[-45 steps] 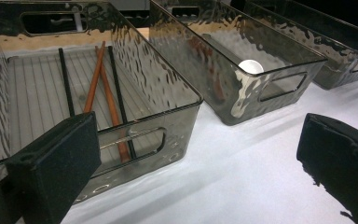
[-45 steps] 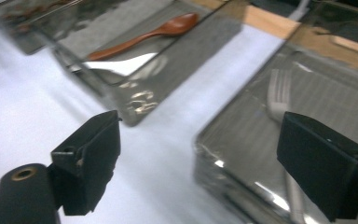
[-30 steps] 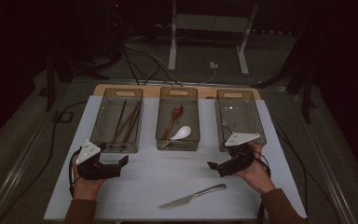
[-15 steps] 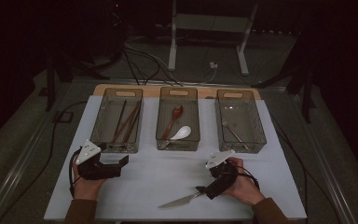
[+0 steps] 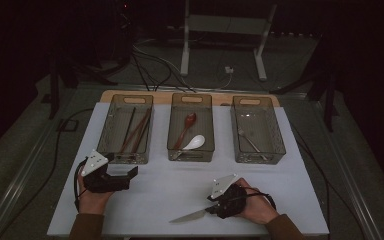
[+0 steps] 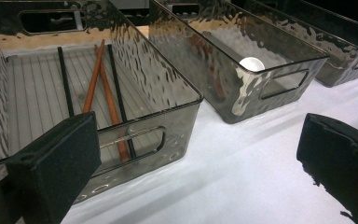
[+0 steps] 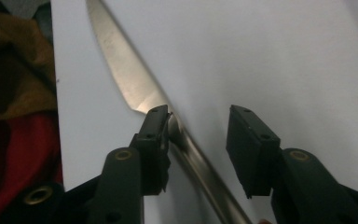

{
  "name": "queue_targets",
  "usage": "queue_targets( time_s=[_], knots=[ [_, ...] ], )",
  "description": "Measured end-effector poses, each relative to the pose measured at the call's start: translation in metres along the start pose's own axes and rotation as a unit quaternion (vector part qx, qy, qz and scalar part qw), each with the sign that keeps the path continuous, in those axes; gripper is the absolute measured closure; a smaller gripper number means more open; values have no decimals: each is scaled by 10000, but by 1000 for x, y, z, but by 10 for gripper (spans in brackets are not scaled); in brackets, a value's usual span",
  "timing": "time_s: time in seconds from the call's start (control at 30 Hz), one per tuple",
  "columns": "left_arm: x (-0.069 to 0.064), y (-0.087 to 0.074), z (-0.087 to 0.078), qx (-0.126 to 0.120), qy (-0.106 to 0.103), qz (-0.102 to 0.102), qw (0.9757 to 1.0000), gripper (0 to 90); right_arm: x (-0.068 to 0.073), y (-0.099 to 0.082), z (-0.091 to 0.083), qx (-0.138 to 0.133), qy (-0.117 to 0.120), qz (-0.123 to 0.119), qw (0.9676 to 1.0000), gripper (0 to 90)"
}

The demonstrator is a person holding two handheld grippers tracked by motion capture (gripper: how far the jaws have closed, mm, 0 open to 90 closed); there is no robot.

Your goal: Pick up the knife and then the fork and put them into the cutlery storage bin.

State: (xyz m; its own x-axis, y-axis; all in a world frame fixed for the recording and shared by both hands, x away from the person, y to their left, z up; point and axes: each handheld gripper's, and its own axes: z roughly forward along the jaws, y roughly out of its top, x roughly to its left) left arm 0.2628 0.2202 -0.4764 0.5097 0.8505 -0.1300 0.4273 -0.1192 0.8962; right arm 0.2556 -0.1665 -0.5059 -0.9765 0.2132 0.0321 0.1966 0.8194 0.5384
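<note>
Closing in on the knife (image 7: 135, 88), the right gripper (image 7: 198, 140) has just been narrowing its jaws, and the handle sits between them but isn't clamped yet — the left pad (image 7: 154, 140) touches the handle near where blade meets handle, the right pad stands clear with white table showing in the gap. In the high view the knife (image 5: 190, 216) lies flat near the front edge of the table (image 5: 170, 180), blade tip pointing toward the person's left, handle running under the right gripper (image 5: 215, 207). Its long axis runs roughly along the table's front edge, slightly slanted, so the jaws straddle it crosswise (good for a pinch across the handle). Judging from this, the coming move needs the jaws to finish closing on the handle before any lift. Left gripper (image 5: 125, 175) is well apart from the knife, resting near the front of the chopstick bin (image 6: 135, 93) — jaws wide apart, nothing between them. Right hand is clearly the nearer one. Middle bin holds spoons (image 5: 192, 142), right bin a fork (image 5: 250, 142).
</note>
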Motion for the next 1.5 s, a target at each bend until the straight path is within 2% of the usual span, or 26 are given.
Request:
queue_targets(
  time_s=[0.03,0.13,0.2,0.27,0.3,0.47,0.63,0.83,0.97,1.07,1.2,1.27,1.5],
  knots=[
    [0,0,0,1,6,-1,10000,6,1,0,1,14,97,-44,9999,663],
    [0,0,0,5,7,-5,10000,6,1,0,0,16,104,-148,9998,749],
    [0,0,0,-5,-5,-1,10000,6,-3,-1,-1,20,120,-98,9999,783],
    [0,0,0,-3,-3,3,10000,6,-5,-1,-2,104,-11,-18,9999,800],
    [0,0,0,-3,2,-4,10000,6,-7,-2,-2,141,-100,-34,9998,795],
    [1,0,-1,-11,7,-10,10000,6,-14,-5,-4,170,-243,238,9993,802],
    [1,0,-1,-8,6,-10,10000,6,-22,-8,-7,211,-282,514,9981,797],
    [0,0,1,6,-11,3,10000,6,-20,-1,-5,425,-413,527,9968,789],
    [-1,0,1,11,-15,5,10000,6,-19,-1,-4,415,-465,676,9958,789],
    [-1,0,2,20,-15,-2,10000,6,-14,-1,-3,413,-608,647,9952,794],
    [-2,1,1,4,-24,11,10000,6,-12,-1,-3,429,-684,621,9948,803],
    [-2,1,1,6,-21,4,10000,6,-13,-3,-3,332,-659,802,9940,805],
    [0,0,1,9,-22,-14,10000,6,-12,-7,-7,127,-733,679,9949,807]
  ],
)
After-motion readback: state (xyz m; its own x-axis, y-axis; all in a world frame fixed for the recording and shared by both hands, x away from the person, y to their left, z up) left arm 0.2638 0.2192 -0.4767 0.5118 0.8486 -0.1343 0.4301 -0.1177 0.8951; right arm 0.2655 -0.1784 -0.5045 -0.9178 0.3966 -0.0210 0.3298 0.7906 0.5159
